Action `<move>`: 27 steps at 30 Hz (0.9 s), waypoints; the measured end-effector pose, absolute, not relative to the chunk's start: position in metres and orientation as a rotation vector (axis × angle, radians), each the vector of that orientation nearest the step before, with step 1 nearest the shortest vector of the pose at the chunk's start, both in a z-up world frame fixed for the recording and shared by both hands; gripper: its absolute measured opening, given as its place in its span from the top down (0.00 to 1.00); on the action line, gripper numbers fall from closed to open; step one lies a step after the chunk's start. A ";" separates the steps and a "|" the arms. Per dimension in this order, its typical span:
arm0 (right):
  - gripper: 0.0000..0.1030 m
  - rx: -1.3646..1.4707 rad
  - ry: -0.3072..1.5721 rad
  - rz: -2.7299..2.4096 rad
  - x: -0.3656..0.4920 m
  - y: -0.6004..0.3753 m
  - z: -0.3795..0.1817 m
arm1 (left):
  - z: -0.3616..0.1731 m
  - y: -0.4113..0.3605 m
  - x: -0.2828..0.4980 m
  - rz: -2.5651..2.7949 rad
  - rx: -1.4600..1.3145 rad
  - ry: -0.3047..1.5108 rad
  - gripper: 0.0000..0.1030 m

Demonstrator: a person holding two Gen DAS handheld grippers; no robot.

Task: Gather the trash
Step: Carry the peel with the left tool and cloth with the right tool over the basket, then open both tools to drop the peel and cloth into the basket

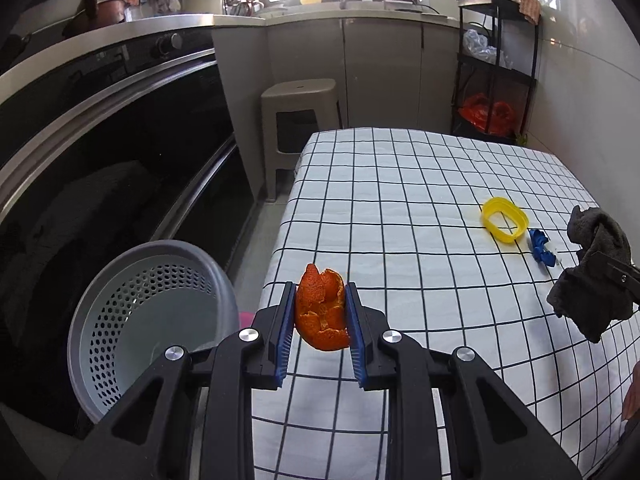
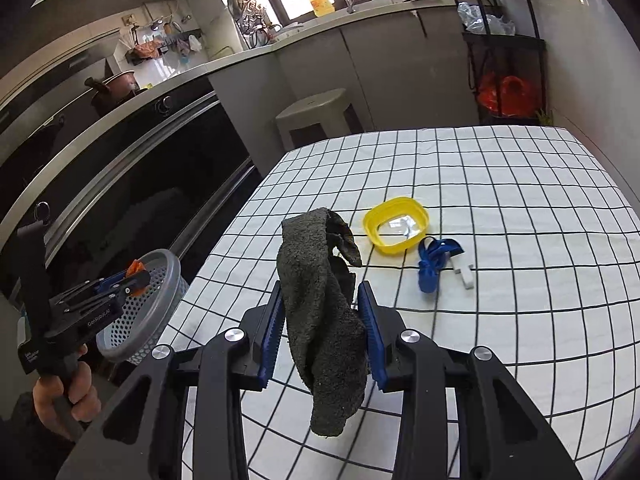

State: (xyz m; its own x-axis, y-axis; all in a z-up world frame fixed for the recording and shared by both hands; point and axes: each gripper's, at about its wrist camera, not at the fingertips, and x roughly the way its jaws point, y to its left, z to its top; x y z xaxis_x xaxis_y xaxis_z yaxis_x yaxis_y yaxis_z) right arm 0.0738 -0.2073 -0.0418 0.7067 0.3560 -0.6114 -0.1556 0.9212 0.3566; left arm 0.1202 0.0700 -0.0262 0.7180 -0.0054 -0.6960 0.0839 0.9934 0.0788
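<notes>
My left gripper [image 1: 320, 300] is shut on an orange peel [image 1: 322, 312] and holds it above the table's left edge, just right of the grey perforated bin [image 1: 152, 312]. In the right wrist view the left gripper [image 2: 134, 278] with the peel [image 2: 136, 267] is over the bin's rim [image 2: 160, 264]. My right gripper [image 2: 320, 300] is shut on a dark grey cloth [image 2: 324, 320] that hangs above the checked tablecloth [image 2: 520, 340]. The cloth also shows in the left wrist view [image 1: 592, 280]. A yellow plastic ring [image 2: 396, 226] and a blue strap [image 2: 432, 264] lie on the table.
A black oven front [image 1: 100, 140] stands left of the table, with the bin on the floor between them. A beige stool [image 1: 298, 120] stands beyond the table. A black shelf rack [image 1: 496, 64] holds bags at the far right by the wall.
</notes>
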 end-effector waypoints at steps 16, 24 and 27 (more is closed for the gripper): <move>0.66 0.183 0.760 0.511 0.082 -0.039 -0.042 | -0.035 0.204 0.102 0.145 -0.011 0.757 0.76; 0.66 0.143 0.776 0.633 0.098 0.041 -0.035 | -0.040 0.258 0.107 0.232 -0.093 0.801 0.76; 0.66 0.143 0.773 0.665 0.105 0.064 -0.030 | -0.042 0.266 0.110 0.241 -0.111 0.811 0.76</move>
State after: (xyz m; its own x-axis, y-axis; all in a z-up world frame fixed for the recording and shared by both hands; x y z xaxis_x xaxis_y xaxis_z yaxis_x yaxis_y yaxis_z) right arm 0.1046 0.0643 -0.0297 0.5243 0.6040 -0.6003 -0.5028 0.7885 0.3542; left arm 0.1100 0.2658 -0.0424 0.6631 0.1707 -0.7288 -0.2556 0.9668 -0.0061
